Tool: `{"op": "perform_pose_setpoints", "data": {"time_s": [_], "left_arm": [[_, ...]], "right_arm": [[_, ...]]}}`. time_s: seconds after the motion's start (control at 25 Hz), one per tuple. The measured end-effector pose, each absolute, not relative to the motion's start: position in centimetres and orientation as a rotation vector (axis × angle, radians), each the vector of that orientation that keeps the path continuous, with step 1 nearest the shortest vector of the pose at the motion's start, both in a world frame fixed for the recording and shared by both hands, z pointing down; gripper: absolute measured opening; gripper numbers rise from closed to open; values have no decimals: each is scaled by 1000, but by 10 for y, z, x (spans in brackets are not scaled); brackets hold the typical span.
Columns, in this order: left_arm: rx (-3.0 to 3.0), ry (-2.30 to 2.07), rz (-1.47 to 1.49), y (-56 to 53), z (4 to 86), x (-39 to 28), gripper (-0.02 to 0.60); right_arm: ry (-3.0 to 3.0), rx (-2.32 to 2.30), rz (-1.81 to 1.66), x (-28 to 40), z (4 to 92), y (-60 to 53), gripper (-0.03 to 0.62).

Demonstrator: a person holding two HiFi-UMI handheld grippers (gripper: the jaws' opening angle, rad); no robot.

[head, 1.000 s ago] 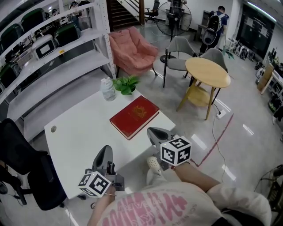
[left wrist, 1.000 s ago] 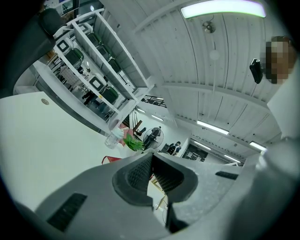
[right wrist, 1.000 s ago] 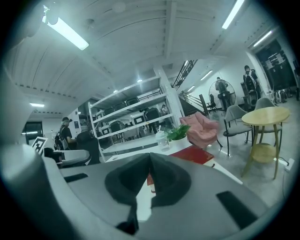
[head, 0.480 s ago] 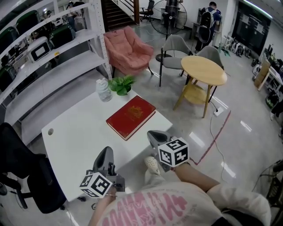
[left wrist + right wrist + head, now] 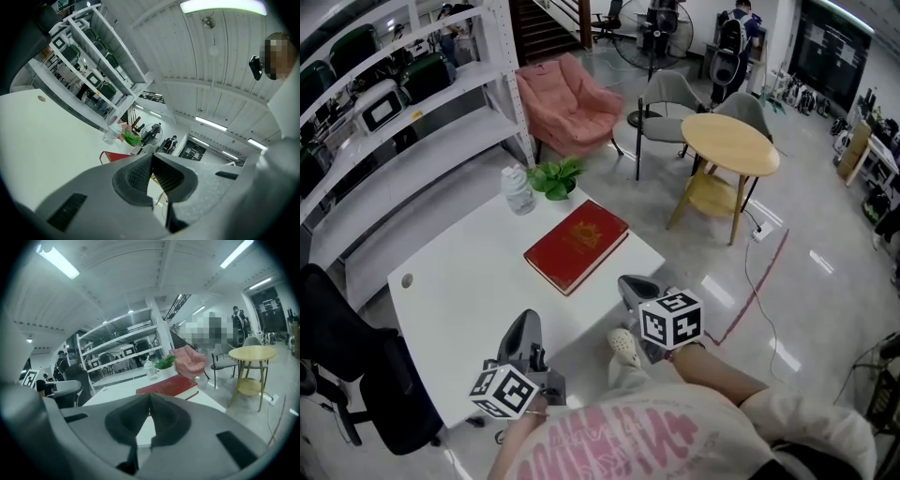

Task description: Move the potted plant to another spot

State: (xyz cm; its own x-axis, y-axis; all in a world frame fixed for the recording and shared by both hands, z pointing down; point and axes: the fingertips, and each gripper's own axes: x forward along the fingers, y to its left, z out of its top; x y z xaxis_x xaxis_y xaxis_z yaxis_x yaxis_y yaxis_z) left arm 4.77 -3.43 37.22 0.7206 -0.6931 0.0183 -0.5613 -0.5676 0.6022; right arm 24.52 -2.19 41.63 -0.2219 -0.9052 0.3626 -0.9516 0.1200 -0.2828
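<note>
While both tools hang at the near edge of the white tabletop [image 5: 459,291], neither carries anything. The left hand-held gripper [image 5: 523,323] has its jaws pressed together at the tips, with only an empty notch behind the pads. It sits over the near side of the tabletop. The right hand-held gripper [image 5: 635,285] likewise has its jaws closed on nothing, the dark pads meeting in a thin line. It is at the tabletop's near right edge, tipped a little downward.

The potted plant [image 5: 555,178] stands upright at the far corner of the tabletop, well apart from both. It is ahead and to the right of the left hand-held gripper, and ahead and to the left of the right one. A clear bottle [image 5: 517,190] stands just beside the plant, on the side nearer the left hand-held gripper. A red book [image 5: 577,246] lies flat between the right hand-held gripper and the plant, close ahead of that gripper's tips.

Beyond the plant stands a pink armchair [image 5: 567,101]. Off to the right of the right hand-held gripper, on the floor, is a round wooden table [image 5: 729,145]. A white shelf rack [image 5: 412,122] runs along beyond the left hand-held gripper.
</note>
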Motion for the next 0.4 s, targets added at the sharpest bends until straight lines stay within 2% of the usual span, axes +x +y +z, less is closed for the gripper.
{"op": "perform_pose_setpoints", "data": {"time_s": [0.2,0.4], "left_arm": [[2332,-942,-289,-32,374,50,3],[2329,-940,-286,-29,376,53,3]], "right_arm": [[-2262,1936,850,255,425,-18,7],[-2233,1936,820,261,430,-13,6]]}}
